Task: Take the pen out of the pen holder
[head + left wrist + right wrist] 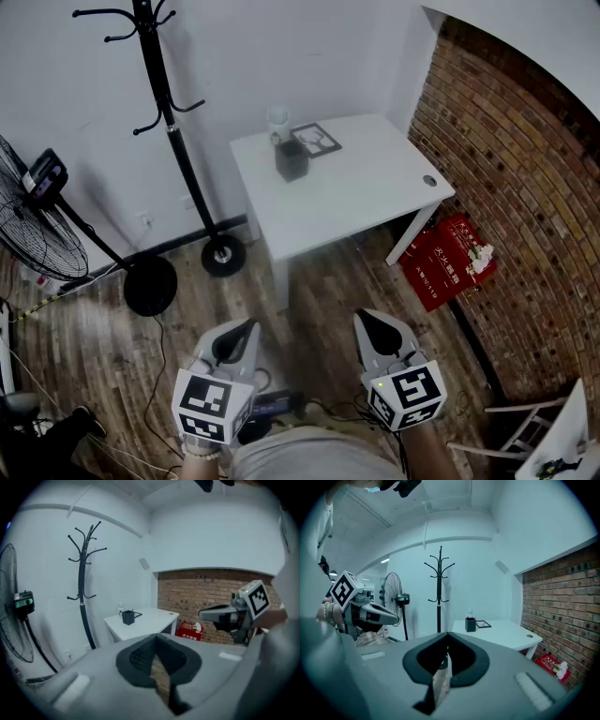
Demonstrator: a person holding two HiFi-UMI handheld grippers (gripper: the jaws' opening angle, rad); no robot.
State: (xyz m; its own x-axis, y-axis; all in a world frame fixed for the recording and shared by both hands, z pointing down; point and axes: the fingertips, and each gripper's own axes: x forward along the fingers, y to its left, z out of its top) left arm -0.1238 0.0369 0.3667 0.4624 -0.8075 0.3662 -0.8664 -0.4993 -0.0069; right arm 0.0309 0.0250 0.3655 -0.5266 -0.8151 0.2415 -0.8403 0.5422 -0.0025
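We hold both grippers well short of the white table, on its near side above the wooden floor. The left gripper has its jaws closed together with nothing between them. The right gripper is closed the same way, its jaw tips meeting and only a thin slit of floor showing behind them. Both point toward the table, a little downward.

The pen holder, a dark square box, stands upright on the table near its far edge, close to the wall. From here we cannot make out the pen clearly; in the left gripper view a thin dark sliver rises from the holder's rim. Just behind the holder stands a small white container, and beside it lies a dark picture frame. A black coat stand rises left of the table, and a red box sits by its right leg.
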